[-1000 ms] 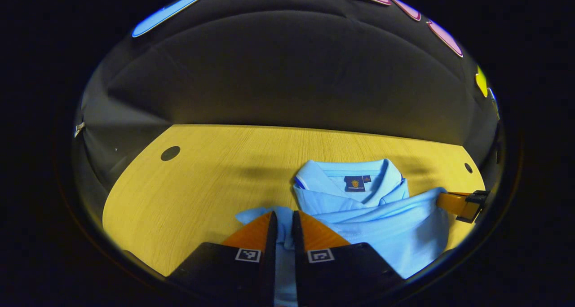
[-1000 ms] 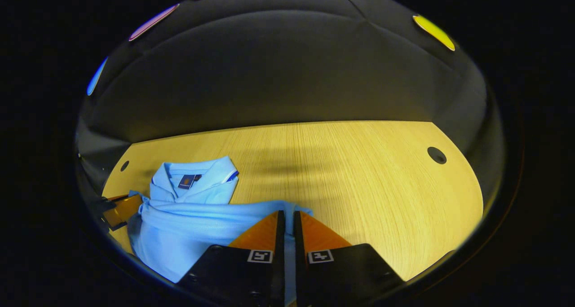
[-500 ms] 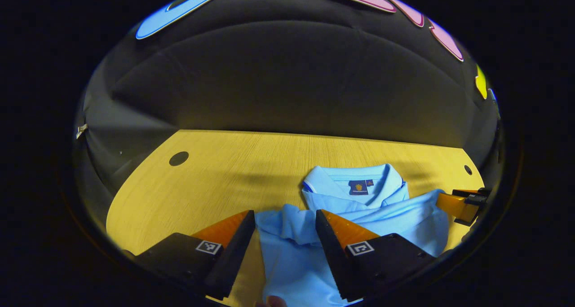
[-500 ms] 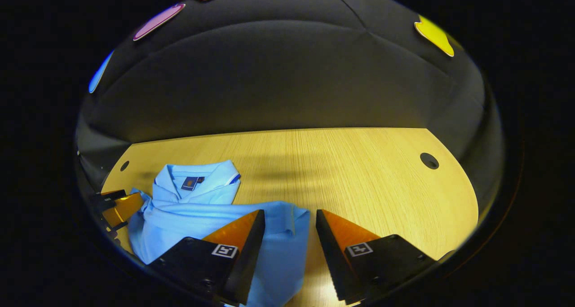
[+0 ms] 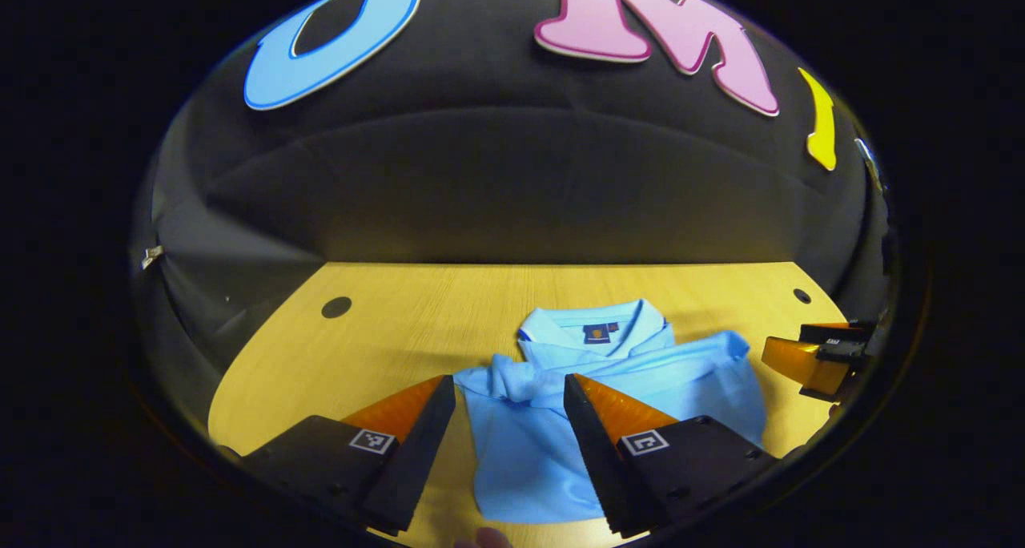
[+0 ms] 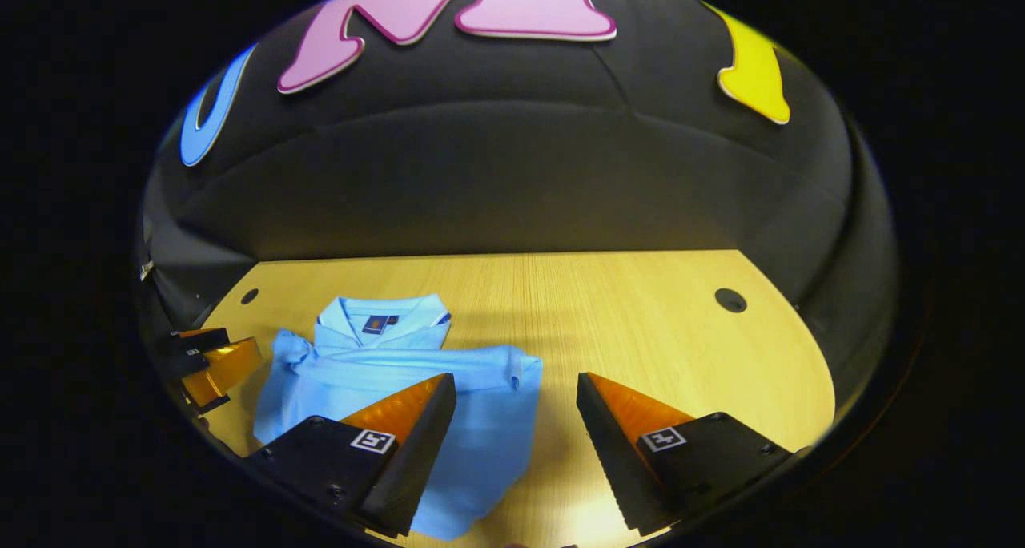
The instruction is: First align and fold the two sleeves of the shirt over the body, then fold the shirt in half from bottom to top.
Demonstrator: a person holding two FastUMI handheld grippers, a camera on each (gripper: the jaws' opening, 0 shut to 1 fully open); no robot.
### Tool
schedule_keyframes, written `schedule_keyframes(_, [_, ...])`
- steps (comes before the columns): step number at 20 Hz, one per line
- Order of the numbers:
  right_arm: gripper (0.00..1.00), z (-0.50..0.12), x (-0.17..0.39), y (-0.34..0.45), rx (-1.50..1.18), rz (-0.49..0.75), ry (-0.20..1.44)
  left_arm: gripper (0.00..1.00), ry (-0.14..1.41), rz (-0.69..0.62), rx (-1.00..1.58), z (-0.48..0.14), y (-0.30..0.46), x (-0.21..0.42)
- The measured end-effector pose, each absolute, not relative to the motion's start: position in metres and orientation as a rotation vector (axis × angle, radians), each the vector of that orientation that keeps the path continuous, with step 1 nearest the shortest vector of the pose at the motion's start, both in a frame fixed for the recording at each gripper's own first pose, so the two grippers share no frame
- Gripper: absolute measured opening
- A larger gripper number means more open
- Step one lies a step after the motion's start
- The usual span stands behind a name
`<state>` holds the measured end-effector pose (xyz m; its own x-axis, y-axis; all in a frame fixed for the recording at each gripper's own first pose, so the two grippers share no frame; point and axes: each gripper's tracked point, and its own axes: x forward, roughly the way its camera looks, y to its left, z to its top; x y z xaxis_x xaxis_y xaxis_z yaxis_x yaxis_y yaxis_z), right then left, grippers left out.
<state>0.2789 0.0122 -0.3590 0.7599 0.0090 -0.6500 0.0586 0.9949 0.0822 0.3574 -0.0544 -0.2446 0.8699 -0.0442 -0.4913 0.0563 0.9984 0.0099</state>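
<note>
A: Where's the shirt?

B: Lying folded on the wooden tabletop, collar toward the booth wall. A folded-over band of fabric crosses the body just below the collar.

A: Does the right gripper view add anything?

B: There the shirt sits toward the left, and its right edge ends in a small bunched corner. The left gripper view shows the opposite edge, with a rumpled lump of fabric near the collar's left side.

A: And the left gripper?

B: Fingers spread wide, above the shirt's near part, nothing between them but the cloth lying below.

A: The right gripper?

B: Also spread apart, holding nothing; one finger overlaps the shirt's edge in the view, the other is over bare tabletop.

A: Do the grippers see each other?

B: Yes, each appears at the other view's edge beside the shirt. A round hole marks the tabletop on the left, another on the right.
</note>
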Motion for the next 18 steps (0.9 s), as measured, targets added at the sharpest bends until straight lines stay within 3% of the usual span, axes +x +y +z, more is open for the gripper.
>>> schedule_keyframes(11, [0.96, -0.218, 0.174, 0.023, 0.152, 0.005, 0.553, 0.88, 0.278, -0.168, 0.045, -0.103, -0.071, 0.198])
schedule_keyframes(18, [0.96, -0.154, 0.104, 0.028, 0.177, 0.023, 0.483, 0.93, 0.218, -0.204, 0.060, -0.060, -0.064, 0.109])
